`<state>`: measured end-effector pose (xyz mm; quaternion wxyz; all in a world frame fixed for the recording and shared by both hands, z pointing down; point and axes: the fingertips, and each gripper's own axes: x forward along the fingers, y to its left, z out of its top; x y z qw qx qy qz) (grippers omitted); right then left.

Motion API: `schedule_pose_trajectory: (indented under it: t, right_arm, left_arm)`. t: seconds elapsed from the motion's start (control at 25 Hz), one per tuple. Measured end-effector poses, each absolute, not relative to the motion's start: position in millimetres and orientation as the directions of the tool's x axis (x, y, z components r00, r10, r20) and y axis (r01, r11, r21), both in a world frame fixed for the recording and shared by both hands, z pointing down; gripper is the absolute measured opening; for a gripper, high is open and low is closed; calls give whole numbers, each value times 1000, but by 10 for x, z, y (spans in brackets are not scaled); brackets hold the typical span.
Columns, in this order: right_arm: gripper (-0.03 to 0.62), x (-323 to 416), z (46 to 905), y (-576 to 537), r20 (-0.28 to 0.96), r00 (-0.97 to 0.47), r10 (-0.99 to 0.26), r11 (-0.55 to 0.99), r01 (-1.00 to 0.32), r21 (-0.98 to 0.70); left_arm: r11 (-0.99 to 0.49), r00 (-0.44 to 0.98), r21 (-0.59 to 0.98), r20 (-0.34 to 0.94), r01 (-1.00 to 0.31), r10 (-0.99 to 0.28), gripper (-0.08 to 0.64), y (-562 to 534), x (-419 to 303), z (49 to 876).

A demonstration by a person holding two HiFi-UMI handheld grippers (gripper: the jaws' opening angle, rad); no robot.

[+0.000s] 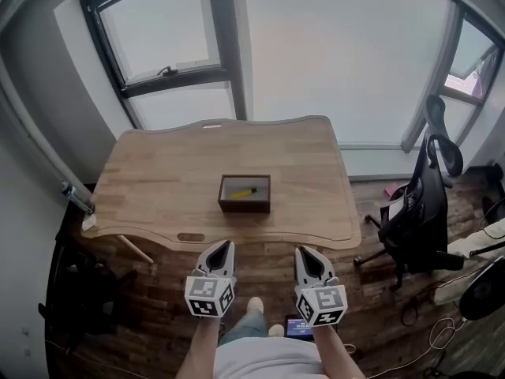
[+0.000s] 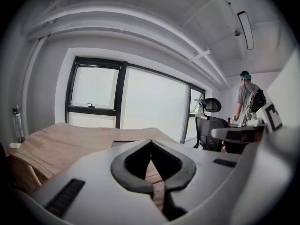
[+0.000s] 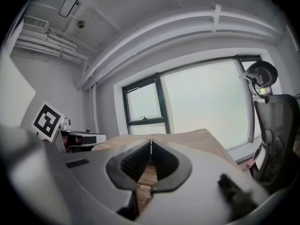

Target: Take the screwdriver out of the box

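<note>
A dark brown box (image 1: 245, 193) stands near the front middle of a wooden table (image 1: 166, 180). A yellow screwdriver (image 1: 244, 191) lies inside it. My left gripper (image 1: 226, 246) hangs in front of the table's near edge, left of the box and well short of it, its tips touching with nothing between them. My right gripper (image 1: 303, 253) is level with it on the right, also shut and empty. In the left gripper view the closed tips (image 2: 150, 142) sit over the tabletop (image 2: 61, 139). The right gripper view shows closed tips (image 3: 150, 141) and the table (image 3: 187, 137) beyond.
A black office chair (image 1: 418, 204) stands right of the table. Large windows (image 1: 316, 46) run behind it. Cables and a fan lie on the wooden floor at the far right. A bottle (image 2: 18, 123) stands at the table's left end. A person (image 2: 244, 95) stands far off.
</note>
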<state>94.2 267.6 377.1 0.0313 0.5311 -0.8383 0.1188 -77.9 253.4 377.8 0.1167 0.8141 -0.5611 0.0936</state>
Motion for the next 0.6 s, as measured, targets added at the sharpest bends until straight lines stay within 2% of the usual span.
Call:
schedule_pose_trajectory:
  t: [0.6]
  right_arm:
    - [32,1020,3954,1950,202,-405,-892,379,-913,-152]
  left_arm:
    - [-387,402,111,289,-915,-869,12,1816,-643,3966]
